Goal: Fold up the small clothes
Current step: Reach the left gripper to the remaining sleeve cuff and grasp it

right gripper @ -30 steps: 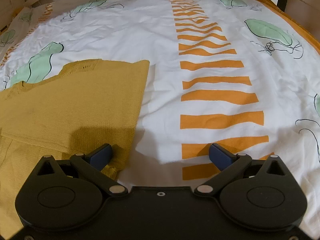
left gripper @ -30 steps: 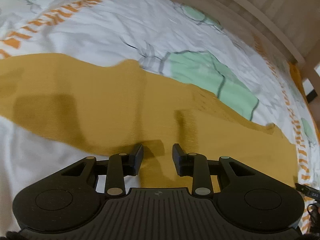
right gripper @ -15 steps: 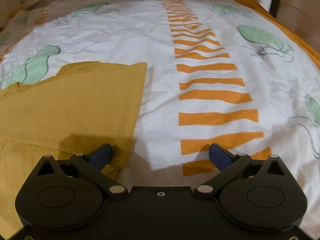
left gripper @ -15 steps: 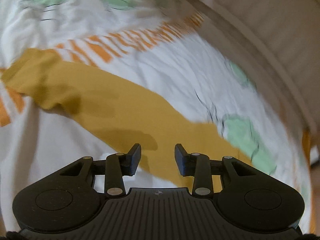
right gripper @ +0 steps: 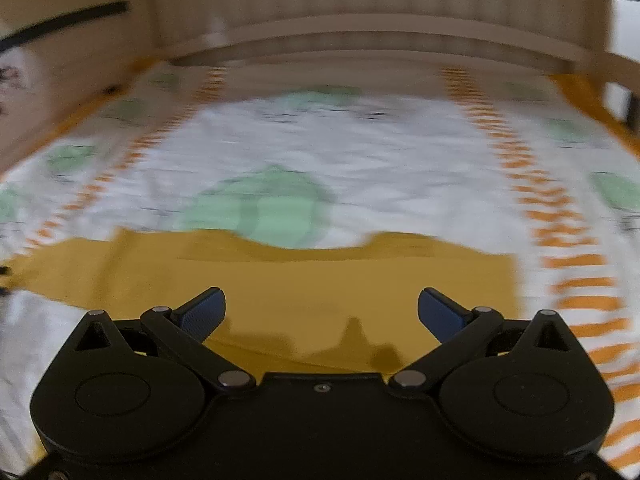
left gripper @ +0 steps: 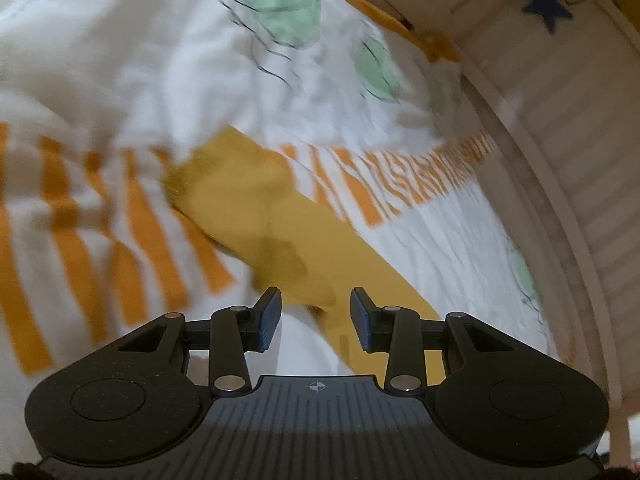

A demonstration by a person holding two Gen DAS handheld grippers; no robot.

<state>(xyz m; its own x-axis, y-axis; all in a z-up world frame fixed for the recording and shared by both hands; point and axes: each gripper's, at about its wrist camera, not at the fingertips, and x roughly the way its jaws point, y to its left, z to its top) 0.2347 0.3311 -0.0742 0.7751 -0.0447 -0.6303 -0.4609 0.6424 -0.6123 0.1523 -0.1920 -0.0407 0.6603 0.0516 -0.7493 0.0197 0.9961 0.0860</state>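
**Both grippers spread above the mustard garment**

I see my left gripper (left gripper: 315, 318) with its fingers parted, nothing between them, over a mustard sleeve (left gripper: 280, 236) on the printed bedsheet (left gripper: 120, 72). My right gripper (right gripper: 321, 312) gapes wide over the mustard garment (right gripper: 300, 276), which lies flat; both views are blurred

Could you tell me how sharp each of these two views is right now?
Left wrist: bedsheet and mustard garment are motion-smeared, while the left gripper is crisp. Right wrist: sheet and far rail streak sideways; the right gripper is sharp, its shadow on the garment.
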